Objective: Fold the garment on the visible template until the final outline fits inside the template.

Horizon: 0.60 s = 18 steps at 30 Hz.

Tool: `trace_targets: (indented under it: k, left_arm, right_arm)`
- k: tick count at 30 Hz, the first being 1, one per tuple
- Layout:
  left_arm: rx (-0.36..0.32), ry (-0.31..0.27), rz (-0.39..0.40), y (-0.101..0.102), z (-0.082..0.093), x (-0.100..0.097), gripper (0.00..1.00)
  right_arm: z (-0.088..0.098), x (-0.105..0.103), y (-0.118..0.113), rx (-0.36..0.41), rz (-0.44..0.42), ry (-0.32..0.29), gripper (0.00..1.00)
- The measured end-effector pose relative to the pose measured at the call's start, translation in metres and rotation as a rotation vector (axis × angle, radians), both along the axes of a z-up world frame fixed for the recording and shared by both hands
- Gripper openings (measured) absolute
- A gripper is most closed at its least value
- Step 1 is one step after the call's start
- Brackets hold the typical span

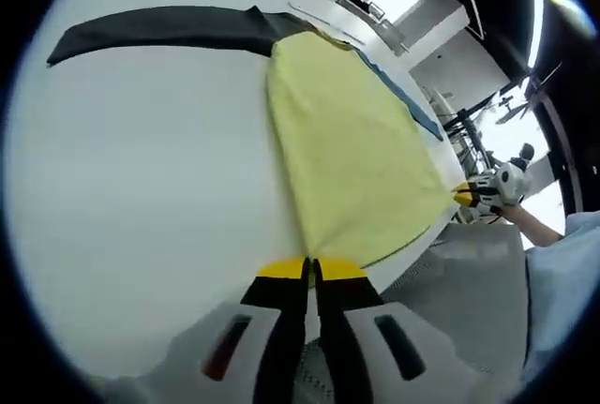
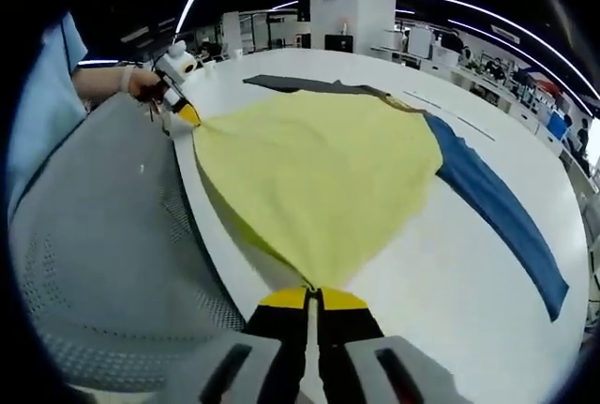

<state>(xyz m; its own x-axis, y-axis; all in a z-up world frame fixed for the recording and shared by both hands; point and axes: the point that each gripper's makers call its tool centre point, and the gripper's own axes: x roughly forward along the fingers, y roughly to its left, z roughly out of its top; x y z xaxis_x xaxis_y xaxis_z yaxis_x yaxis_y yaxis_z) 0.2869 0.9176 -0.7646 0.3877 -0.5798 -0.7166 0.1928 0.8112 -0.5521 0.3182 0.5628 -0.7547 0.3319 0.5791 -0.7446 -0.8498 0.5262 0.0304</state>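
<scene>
**Yellow shirt stretched along the near edge, both corners pinched**

Big open office-type room with strip lights overhead, and one wide white surface [image 1: 141,198] taking up most of both views. Nearest in the left gripper view, the left tongs [image 1: 310,271] are together on a corner of the yellow garment [image 1: 352,160], right at the surface's near edge. Same story in the right gripper view — the right tongs [image 2: 312,296] are clamped shut on the opposite bottom corner, and the other tongs show up far left holding their end.

The garment lies spread flat from that edge outward, with the hem pulled fairly taut between the two grips. Further out, a dark grey strip [image 1: 159,29] and a blue strip [image 2: 497,207] poke out from under it — could be the template or sleeves, I can't tell which.

Handling-wise it looks like thin, light, floppy knit: it'll sag and crease the moment tension drops, and probably slide easily on that smooth top. Corners are the right place to hold it, I'd say, so the fold line stays straight.
</scene>
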Motion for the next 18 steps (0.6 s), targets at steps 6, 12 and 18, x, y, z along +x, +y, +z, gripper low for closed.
trace_targets:
  k: [6, 12, 18]
  left_arm:
    - [0.012, -0.004, 0.0, 0.0004, -0.0031, -0.0001, 0.0]
    - [0.012, -0.01, 0.002, 0.0007, -0.0038, 0.0, 0.0]
    - [0.016, -0.056, 0.013, 0.0032, -0.002, 0.0018, 0.0]
  right_arm:
    - [-0.0032, -0.0007, -0.0005, -0.002, -0.004, 0.007, 0.0]
    - [-0.0045, -0.0009, -0.0002, -0.001, -0.007, 0.013, 0.0]
    - [0.0055, 0.0004, 0.003, 0.093, -0.076, 0.053, 0.01]
